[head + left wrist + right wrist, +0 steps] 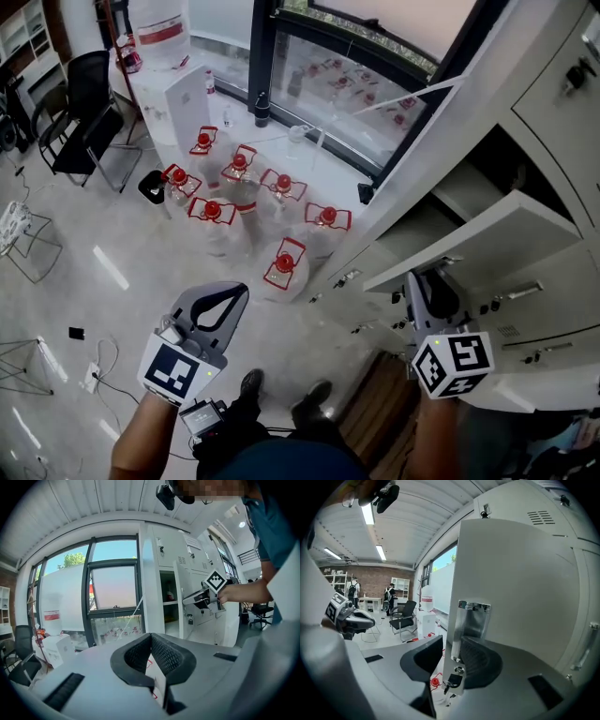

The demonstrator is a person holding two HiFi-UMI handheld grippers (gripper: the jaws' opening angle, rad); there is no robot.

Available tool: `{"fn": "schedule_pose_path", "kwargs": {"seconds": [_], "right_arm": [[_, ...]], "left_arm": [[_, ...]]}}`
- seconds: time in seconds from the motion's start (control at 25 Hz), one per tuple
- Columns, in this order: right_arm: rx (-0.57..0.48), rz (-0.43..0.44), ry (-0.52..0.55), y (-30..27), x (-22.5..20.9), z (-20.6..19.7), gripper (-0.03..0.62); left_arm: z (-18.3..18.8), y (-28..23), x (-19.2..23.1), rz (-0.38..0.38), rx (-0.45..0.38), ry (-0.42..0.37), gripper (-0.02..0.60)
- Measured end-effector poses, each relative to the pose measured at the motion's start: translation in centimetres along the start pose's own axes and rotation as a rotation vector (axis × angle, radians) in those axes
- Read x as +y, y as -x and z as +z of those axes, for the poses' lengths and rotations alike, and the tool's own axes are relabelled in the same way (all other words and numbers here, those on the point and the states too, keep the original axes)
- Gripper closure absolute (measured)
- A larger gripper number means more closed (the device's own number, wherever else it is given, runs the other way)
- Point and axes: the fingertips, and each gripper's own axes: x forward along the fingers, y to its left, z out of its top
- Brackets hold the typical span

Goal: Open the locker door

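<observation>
The jaws of the right gripper [449, 662] are spread wide astride the free edge of the door [520, 583] at its handle plate [472, 620], unclamped. The left gripper [151, 656], closed on nothing, is held well left. The door is judged partly swung; clamping and an outward pull are called for.

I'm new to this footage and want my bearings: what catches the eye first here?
The open white locker door juts out at right, with the right gripper straddling its edge by the shiny metal plate. On the floor by the window stands a cluster of red-capped water jugs; the left gripper hangs shut and empty above the floor.
</observation>
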Motion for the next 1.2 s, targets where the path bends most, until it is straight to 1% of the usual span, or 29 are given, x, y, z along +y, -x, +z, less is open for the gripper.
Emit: {"fn": "schedule_pose_path", "kwargs": {"seconds": [0.36,0.56,0.88,1.2], "right_arm": [[0.019,-0.003,-0.034,4.5,0.6,-1.1,0.470],[0.035,-0.014,-0.036,6.2,0.7,-1.1,0.470],[0.035,-0.056,-0.054,9.1,0.6,-1.8,0.470],[0.040,-0.132,-0.091,12.5,0.1,-2.9,0.461]], "left_arm": [[2.3,-0.6,-1.5,-0.064,-0.027,-0.020,0.565],[3.6,-1.4,-2.1,-0.109,-0.037,-0.040,0.565],[4.9,-3.4,-3.2,-0.184,-0.060,-0.051,0.565],[5.5,-5.2,-4.2,-0.247,-0.068,-0.063,0.565]]}}
